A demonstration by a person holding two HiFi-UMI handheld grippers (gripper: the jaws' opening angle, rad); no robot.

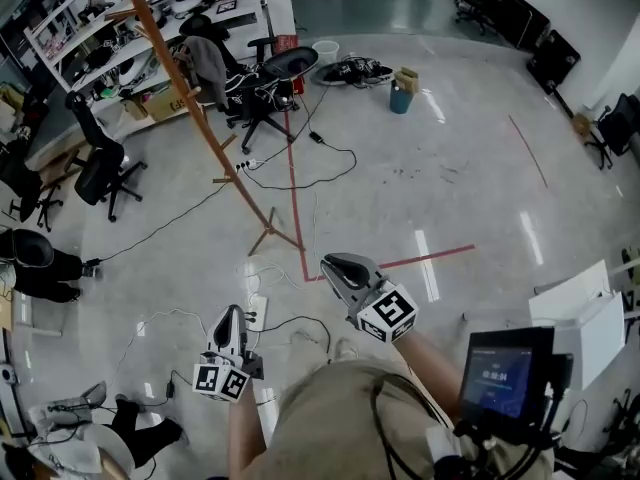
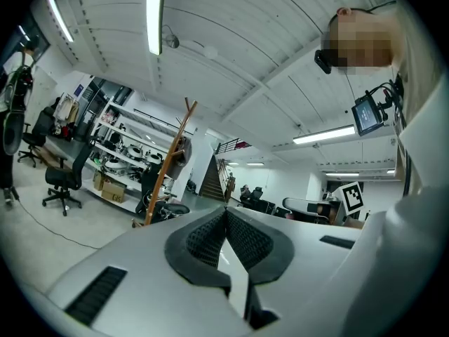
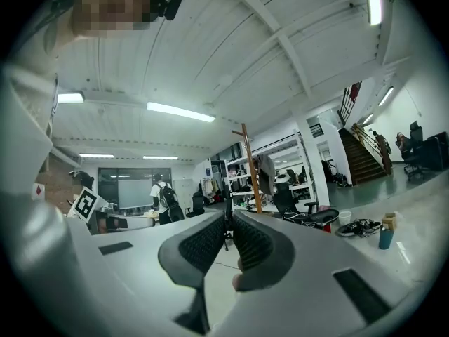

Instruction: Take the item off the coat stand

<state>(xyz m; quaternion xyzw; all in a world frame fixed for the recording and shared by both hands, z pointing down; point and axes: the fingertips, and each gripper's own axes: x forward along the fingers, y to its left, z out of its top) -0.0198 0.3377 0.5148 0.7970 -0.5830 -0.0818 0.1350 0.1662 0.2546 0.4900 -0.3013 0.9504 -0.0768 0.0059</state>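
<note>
Left gripper: nearest, low and left of centre in head view, held level over the floor; fingers clenched, tips meeting, nothing between.
Shelving: far upper left, white, crowded with gear too small to name.
Office chair: black, on castors, left of the stand, near the shelving.
Coat stand: bare wood, pole running from upper left down to splayed feet near mid-picture; stands on the floor, well apart from both grippers.
Grey item: hangs on an upper peg of the coat stand, just right of the pole; seen past the right fingertips in the right gripper view, touching the pole side. Untouched by either gripper.
Power strip: white, on the floor just beside the left gripper's tips, thin cables trailing from it.
Red tape: line on the floor from the chairs down past the stand's feet, then turning right.
Right gripper: right of the left one and a little further forward, pointing toward the stand's base; fingers clenched, tips near-touching, grasping nothing.
Blue container: upright on the floor, upper middle, near a tangle of dark cables.
Screen: lit, dark-framed, lower right, close to the person's body.
</note>
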